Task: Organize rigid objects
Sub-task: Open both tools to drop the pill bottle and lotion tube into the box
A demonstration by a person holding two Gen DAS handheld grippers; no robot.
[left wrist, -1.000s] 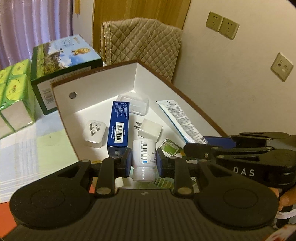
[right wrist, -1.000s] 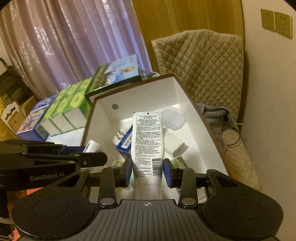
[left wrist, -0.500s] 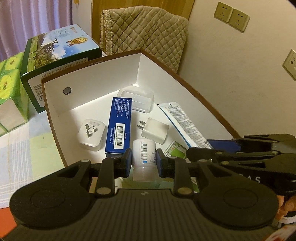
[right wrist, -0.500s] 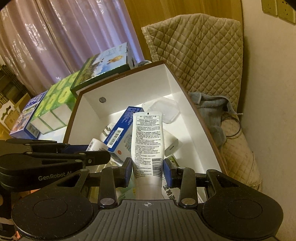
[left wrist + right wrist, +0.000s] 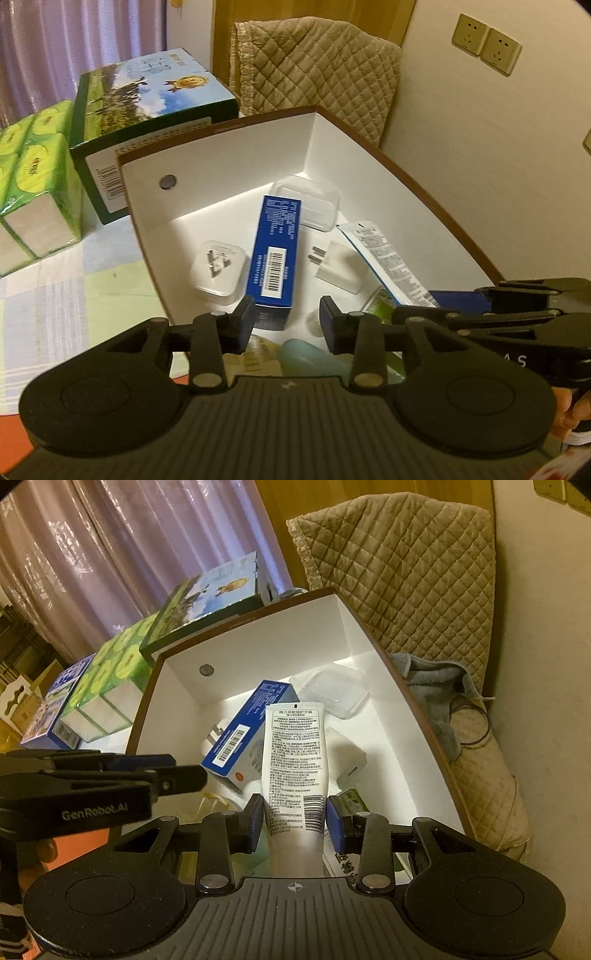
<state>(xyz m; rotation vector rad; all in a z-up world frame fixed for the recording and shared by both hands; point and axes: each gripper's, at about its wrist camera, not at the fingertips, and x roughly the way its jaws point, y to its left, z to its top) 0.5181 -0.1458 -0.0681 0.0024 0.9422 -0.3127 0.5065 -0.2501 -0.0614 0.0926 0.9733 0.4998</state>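
Observation:
A white box with a brown rim (image 5: 221, 136) (image 5: 424, 716) holds a blue carton (image 5: 275, 258) (image 5: 243, 731), two white plug adapters (image 5: 218, 271) (image 5: 338, 266) and a clear plastic case (image 5: 310, 205) (image 5: 334, 692). My left gripper (image 5: 287, 325) is open and empty over the box's near end; the white bottle it held is out of sight. My right gripper (image 5: 295, 821) is shut on a white tube (image 5: 295, 753) (image 5: 384, 258) and holds it over the box's right side.
A green printed carton (image 5: 147, 107) and green tissue packs (image 5: 33, 177) stand left of the box. A quilted chair back (image 5: 314, 70) is behind it, the wall with sockets (image 5: 485, 44) to the right. A grey cloth (image 5: 432, 679) lies beside the box.
My left gripper opened and let go of the white bottle, which dropped out of view. Both grippers moved further over the box. The right one still holds the tube.

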